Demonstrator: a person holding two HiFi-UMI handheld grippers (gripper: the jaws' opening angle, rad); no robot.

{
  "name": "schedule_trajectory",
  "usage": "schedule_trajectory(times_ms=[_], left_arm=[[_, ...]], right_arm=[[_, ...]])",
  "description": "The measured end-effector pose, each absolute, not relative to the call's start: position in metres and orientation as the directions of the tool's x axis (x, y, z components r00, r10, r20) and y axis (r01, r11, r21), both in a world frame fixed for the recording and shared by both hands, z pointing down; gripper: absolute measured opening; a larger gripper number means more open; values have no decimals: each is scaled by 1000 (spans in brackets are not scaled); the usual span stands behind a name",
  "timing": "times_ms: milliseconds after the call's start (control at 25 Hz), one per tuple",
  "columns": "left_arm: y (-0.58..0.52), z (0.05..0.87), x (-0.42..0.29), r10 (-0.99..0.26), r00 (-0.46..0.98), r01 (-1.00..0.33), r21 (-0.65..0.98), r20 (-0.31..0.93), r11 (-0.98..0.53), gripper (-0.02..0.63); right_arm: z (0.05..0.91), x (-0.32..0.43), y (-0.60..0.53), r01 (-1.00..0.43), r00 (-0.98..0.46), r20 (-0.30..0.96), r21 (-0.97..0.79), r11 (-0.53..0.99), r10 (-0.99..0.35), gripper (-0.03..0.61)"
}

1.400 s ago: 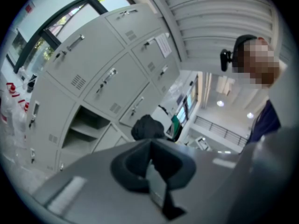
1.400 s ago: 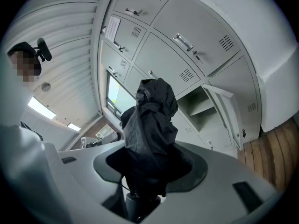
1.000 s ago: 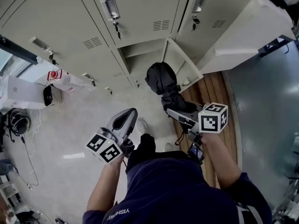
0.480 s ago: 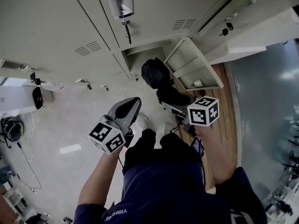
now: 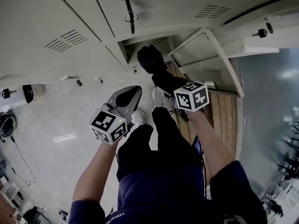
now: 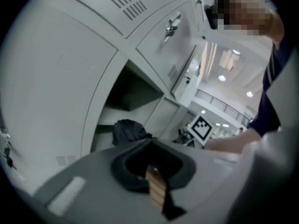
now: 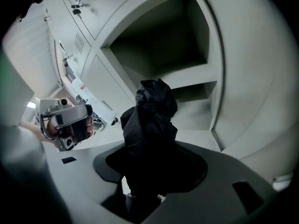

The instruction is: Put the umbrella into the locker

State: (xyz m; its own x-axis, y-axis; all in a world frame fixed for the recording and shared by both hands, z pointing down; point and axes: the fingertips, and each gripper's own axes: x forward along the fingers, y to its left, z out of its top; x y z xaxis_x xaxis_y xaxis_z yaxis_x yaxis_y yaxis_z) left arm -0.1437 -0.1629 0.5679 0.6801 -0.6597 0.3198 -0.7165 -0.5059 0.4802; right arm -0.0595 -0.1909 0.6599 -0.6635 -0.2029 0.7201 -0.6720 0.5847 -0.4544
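Observation:
The folded black umbrella (image 5: 150, 62) (image 7: 152, 125) sticks out of my right gripper (image 5: 163, 85) (image 7: 149, 181), which is shut on its lower part. Its bunched top is at the mouth of the open bottom locker (image 5: 142, 43) (image 7: 173, 45), in front of the inner shelf (image 7: 196, 78). My left gripper (image 5: 128, 97) (image 6: 156, 181) hangs to the left of the umbrella, apart from it. Its jaws are together with nothing between them. The left gripper view shows the umbrella (image 6: 127, 130) before the locker opening (image 6: 131, 90).
The locker's door (image 5: 210, 45) stands swung open to the right. A key (image 5: 128, 8) hangs from the lock of the shut locker above. Below are the person's dark trousers and a white shoe (image 5: 138, 118). Wooden flooring (image 5: 224, 120) runs on the right, and cables (image 5: 7, 122) lie far left.
Both grippers have sunk and moved toward the lockers. The umbrella's top has come up to the mouth of the open bottom locker, which now fills more of the view.

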Motion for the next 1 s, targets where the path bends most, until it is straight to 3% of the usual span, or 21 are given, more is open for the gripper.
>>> schedule_trajectory(times_ms=[440, 1000], left_arm=[[-194, 669, -139, -661, 643, -759, 433, 386, -486, 2], [-242, 724, -126, -653, 666, -742, 416, 362, -526, 1]], right_arm=[[785, -85, -272, -728, -547, 763, -232, 645, -343, 199], [841, -121, -385, -644, -441, 737, 137, 753, -512, 199]])
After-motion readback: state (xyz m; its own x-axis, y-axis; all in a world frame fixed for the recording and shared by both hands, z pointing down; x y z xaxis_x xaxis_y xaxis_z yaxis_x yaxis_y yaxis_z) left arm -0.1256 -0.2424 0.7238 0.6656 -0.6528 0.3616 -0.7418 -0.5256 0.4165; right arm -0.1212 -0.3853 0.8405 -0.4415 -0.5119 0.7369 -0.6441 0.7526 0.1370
